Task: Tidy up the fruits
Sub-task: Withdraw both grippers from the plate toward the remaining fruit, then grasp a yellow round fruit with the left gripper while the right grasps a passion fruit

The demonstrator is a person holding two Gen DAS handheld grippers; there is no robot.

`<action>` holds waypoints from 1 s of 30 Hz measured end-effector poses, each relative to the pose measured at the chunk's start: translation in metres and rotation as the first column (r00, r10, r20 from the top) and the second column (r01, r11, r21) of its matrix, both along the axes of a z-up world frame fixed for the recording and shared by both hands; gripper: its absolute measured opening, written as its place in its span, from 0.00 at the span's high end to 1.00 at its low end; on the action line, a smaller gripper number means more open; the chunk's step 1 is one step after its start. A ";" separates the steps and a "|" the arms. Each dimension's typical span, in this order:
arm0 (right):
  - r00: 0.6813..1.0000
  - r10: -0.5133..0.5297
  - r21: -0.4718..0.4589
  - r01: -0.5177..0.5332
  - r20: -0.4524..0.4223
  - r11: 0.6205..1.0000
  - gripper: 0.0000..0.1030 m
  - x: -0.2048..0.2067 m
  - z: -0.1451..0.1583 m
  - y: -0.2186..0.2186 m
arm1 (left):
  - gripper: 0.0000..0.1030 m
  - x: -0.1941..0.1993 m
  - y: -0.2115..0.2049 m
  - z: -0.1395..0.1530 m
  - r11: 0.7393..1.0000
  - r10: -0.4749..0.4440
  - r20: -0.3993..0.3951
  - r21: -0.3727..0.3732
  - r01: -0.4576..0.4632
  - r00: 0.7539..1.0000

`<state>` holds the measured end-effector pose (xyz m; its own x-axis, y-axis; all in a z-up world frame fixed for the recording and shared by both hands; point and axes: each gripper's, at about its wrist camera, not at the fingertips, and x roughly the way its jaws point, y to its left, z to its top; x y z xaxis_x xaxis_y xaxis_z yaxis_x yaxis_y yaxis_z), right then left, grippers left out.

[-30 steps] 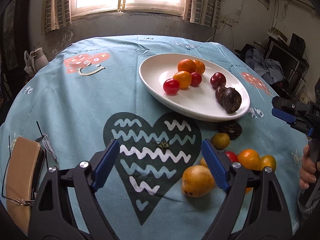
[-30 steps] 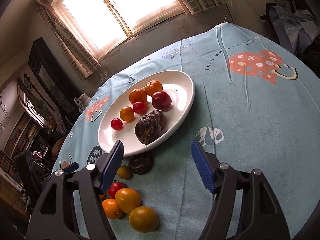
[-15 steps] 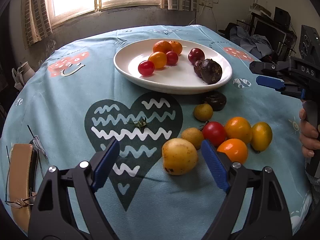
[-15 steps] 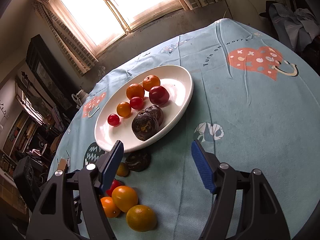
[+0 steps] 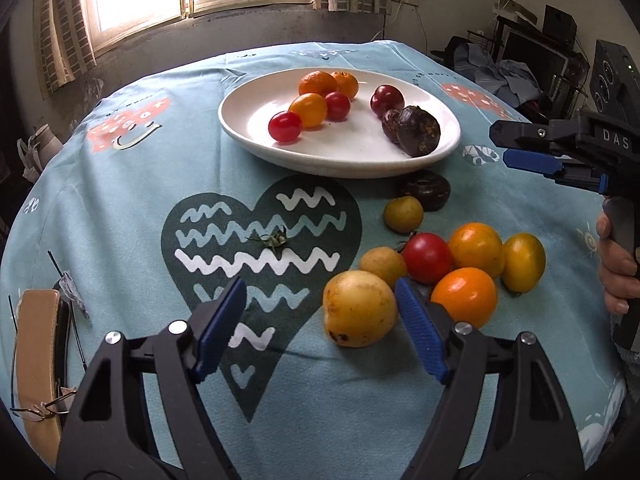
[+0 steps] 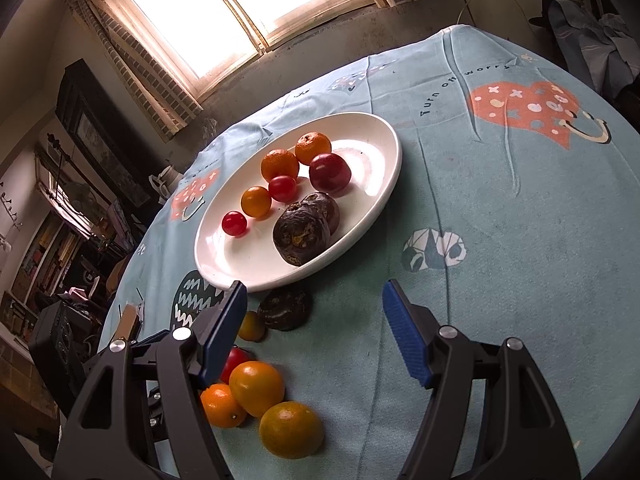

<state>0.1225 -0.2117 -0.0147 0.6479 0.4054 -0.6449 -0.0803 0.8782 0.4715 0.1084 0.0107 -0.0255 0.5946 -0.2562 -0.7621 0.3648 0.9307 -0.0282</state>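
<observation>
Left gripper (image 5: 320,314): jaws spread, flanking large yellow round fruit (image 5: 359,314); advise centring before closing gently. Right gripper (image 6: 314,330): jaws spread, hovering beside white oval plate (image 6: 384,196).

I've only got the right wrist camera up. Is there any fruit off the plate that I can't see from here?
Observer: Yes. A large round yellow fruit lies on the cloth between the left gripper's fingers.
Operator: Is the gripper closed on it?
Observer: No, its jaws are open. The fruit sits close to one finger; I cannot tell whether they touch.
Operator: Anything else loose over there?
Observer: A small green stem lies on the dark heart print.
</observation>
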 end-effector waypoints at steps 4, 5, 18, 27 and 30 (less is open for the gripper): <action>1.000 0.006 0.001 -0.006 -0.005 1.000 0.32 0.000 -0.001 0.001 | 0.62 -0.002 -0.003 0.000 0.995 -0.068 -0.023 -0.068 0.067 0.997; 1.000 0.008 0.001 -0.008 -0.006 1.000 0.32 0.000 -0.001 0.002 | 0.63 -0.004 -0.006 0.001 0.996 -0.076 -0.016 -0.053 0.075 0.997; 0.985 0.134 0.007 -0.134 -0.112 0.991 0.32 0.014 -0.020 0.035 | 0.64 0.000 0.018 0.004 0.995 0.033 -0.016 -0.094 -0.034 0.999; 0.980 0.134 -0.046 -0.142 -0.145 0.989 0.50 0.036 -0.029 0.055 | 0.64 -0.001 0.013 0.002 0.997 0.020 -0.017 -0.078 -0.021 1.000; 0.982 0.129 -0.055 -0.138 -0.137 0.989 0.52 0.038 -0.029 0.055 | 0.64 0.000 0.013 0.001 0.997 0.017 -0.021 -0.078 -0.018 1.000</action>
<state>0.1606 -0.1568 -0.0437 0.4976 0.4377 -0.7489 -0.1393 0.8925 0.4291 0.1086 0.0234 -0.0246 0.5839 -0.3049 -0.7524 0.3470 0.9316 -0.1082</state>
